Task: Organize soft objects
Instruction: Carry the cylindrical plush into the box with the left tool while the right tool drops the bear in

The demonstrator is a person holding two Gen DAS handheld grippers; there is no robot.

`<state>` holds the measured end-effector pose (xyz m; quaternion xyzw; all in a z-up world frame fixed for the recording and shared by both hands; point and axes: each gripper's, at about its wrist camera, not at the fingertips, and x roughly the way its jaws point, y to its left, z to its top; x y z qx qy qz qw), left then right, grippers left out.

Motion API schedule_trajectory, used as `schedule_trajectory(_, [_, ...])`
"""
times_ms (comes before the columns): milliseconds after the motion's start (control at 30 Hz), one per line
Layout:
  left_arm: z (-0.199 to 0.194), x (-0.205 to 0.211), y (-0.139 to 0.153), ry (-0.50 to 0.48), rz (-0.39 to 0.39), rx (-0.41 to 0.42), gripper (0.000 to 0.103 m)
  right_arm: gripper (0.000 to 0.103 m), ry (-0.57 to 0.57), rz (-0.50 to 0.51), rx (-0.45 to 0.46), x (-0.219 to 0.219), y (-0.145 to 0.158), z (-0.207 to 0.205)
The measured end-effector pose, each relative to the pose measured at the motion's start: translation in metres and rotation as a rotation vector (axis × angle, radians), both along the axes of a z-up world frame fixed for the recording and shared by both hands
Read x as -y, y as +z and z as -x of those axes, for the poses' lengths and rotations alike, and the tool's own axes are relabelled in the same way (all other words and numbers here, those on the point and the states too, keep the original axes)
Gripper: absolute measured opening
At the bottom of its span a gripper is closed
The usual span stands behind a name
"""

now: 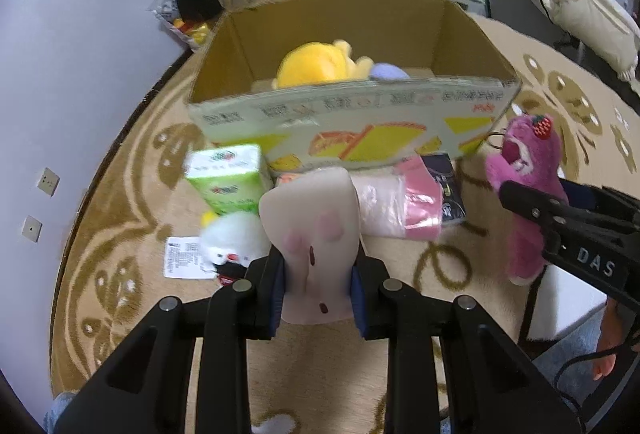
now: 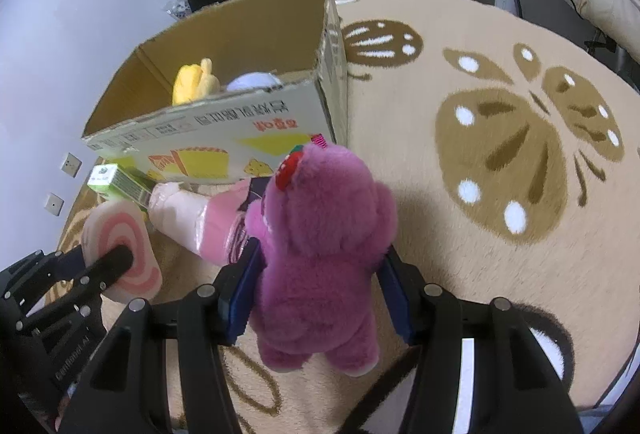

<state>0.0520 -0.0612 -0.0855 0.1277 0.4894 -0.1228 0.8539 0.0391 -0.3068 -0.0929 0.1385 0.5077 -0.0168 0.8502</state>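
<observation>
Left gripper (image 1: pixel 318 286) pinches pale squishy toy (image 1: pixel 316 230) just short of cardboard box (image 1: pixel 344 114); right gripper (image 2: pixel 318 294) clamps pink plush bear (image 2: pixel 320 266) off the box's near right corner. Best carry both over the box's near wall, then release above yellow plush (image 1: pixel 316 64) inside.
</observation>
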Motion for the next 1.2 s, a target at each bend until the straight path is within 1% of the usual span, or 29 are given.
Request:
schedule_trajectory(300, [-0.005, -0.025, 0.028, 0.076, 0.02, 0.099, 0.026, 0.059, -0.004, 0.008, 0.095, 0.0, 0.024, 0.005])
schedule_trajectory(433, [-0.006, -0.034, 0.044, 0.099, 0.027, 0.156, 0.026, 0.059, -0.004, 0.014, 0.154, -0.002, 0.04, 0.007])
schedule_trajectory(633, [-0.004, -0.04, 0.067, 0.116, 0.026, 0.249, 0.026, 0.059, 0.002, 0.015, 0.245, -0.006, 0.063, 0.011])
schedule_trajectory(833, [-0.002, -0.04, 0.088, 0.116, 0.025, 0.331, 0.026, 0.059, 0.009, 0.018, 0.305, -0.008, 0.079, 0.012])
schedule_trajectory(1033, [-0.008, -0.036, 0.101, 0.117, 0.023, 0.389, 0.026, 0.059, 0.011, 0.016, 0.349, -0.007, 0.089, 0.007])
schedule_trajectory(1200, [-0.017, -0.037, 0.109, 0.123, 0.046, 0.415, 0.026, 0.059, 0.011, 0.009, 0.385, -0.005, 0.096, 0.001])
